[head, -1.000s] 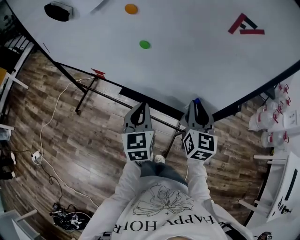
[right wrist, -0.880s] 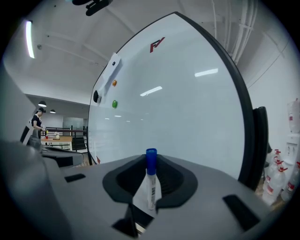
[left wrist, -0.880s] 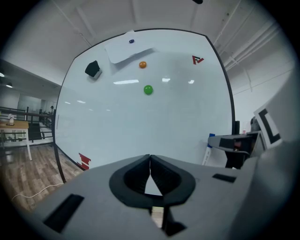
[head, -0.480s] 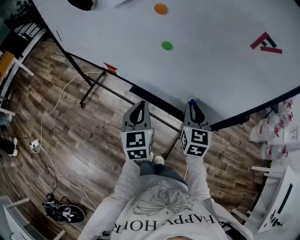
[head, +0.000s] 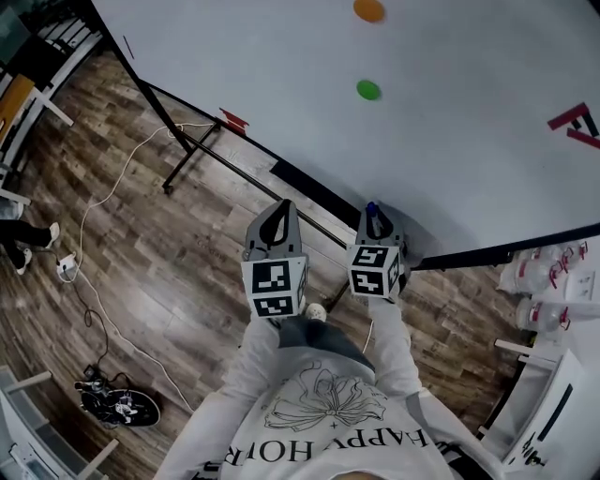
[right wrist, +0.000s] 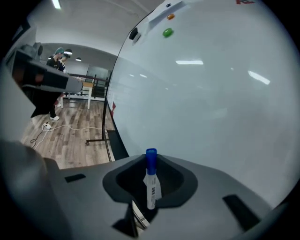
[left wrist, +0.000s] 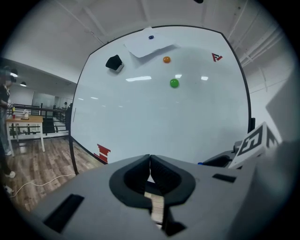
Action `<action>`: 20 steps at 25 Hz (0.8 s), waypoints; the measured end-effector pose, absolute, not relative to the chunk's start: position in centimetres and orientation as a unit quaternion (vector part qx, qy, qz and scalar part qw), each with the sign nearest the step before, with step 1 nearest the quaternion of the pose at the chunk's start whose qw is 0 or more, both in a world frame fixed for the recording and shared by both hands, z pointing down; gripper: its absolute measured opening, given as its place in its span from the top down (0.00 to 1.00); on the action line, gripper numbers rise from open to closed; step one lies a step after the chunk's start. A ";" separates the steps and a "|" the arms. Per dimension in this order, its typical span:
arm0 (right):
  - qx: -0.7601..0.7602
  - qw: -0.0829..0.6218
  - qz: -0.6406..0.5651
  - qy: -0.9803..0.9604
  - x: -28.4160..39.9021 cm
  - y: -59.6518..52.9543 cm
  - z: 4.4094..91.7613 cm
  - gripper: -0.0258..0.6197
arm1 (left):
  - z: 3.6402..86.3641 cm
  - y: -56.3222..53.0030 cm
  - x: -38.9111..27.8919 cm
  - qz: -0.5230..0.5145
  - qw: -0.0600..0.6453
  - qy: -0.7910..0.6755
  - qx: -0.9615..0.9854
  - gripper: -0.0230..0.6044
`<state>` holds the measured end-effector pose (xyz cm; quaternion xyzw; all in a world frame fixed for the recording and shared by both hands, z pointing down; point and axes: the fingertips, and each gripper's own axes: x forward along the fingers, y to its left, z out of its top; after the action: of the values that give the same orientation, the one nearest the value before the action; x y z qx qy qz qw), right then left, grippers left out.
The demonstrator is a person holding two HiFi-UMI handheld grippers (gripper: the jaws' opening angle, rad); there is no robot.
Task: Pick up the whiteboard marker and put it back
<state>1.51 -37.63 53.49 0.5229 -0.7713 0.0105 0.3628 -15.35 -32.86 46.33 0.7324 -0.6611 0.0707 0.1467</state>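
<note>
The whiteboard marker (right wrist: 151,185), white with a blue cap (head: 371,208), stands upright between the jaws of my right gripper (right wrist: 151,174), which is shut on it. In the head view the right gripper (head: 374,217) points at the whiteboard's black lower edge (head: 309,187), cap end towards the board (head: 450,141). My left gripper (head: 277,217) hangs beside it to the left, short of the board. Its jaws (left wrist: 150,161) are shut with nothing in them.
On the board are a green magnet (head: 368,90), an orange magnet (head: 368,9), a black eraser (left wrist: 114,62), a sheet of paper (left wrist: 150,46) and a red logo (head: 577,122). The board's stand legs (head: 173,178) and cables (head: 103,234) are on the wooden floor. White shelving (head: 548,281) stands at the right.
Both grippers have moved closer to the board's lower edge. The right one has sunk and rolled with the marker in it. The jaws hold the same stance.
</note>
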 end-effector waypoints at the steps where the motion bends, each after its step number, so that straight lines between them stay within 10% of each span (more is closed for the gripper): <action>1: 0.514 0.375 0.007 -0.771 1.0 -37.8 54.3 0.86 | 46.5 -33.0 -15.6 0.071 0.149 -0.663 0.730 0.95; 20: 0.408 0.471 -0.050 -0.780 -4.9 -40.2 62.8 0.86 | 49.6 -33.3 -19.9 0.085 0.178 -0.688 0.698 0.95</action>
<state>-4.94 -40.17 62.78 0.4084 -0.7802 -0.0496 0.4712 -19.87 -33.26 49.64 0.6983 -0.6880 0.0848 0.1783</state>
